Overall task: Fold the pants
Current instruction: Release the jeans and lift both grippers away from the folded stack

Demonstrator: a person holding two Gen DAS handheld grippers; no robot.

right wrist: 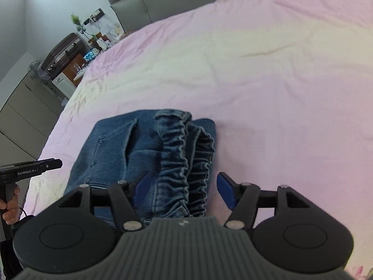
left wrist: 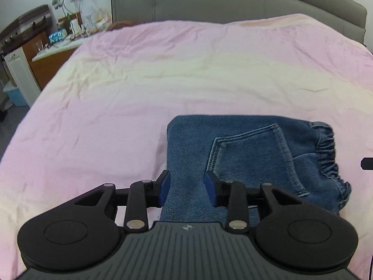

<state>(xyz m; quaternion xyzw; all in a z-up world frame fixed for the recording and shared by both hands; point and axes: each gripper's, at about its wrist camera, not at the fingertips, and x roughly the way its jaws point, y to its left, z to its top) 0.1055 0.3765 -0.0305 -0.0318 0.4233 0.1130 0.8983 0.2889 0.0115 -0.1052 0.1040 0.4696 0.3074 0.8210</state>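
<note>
There is one pair of pants, and it is folded into a compact blue denim bundle lying on the pink sheet of the bed, close to the near edge and well apart from the grey headboard at the far edge. I carry two grippers. My left gripper hangs over the left side of the bundle with its jaws apart: denim lies between them, but the blue pads do not press on it. My right gripper stands over the gathered elastic waistband, jaws wide apart, with the ruffled band between them and a clear gap to the right pad. One back pocket faces up on top of the fold, its lighter stitching plain to see. The waistband lies doubled at the right end of the bundle, showing as two ruffled layers. In the right wrist view my left hand grips the handle of its tool beyond the left edge of the bed.
</note>
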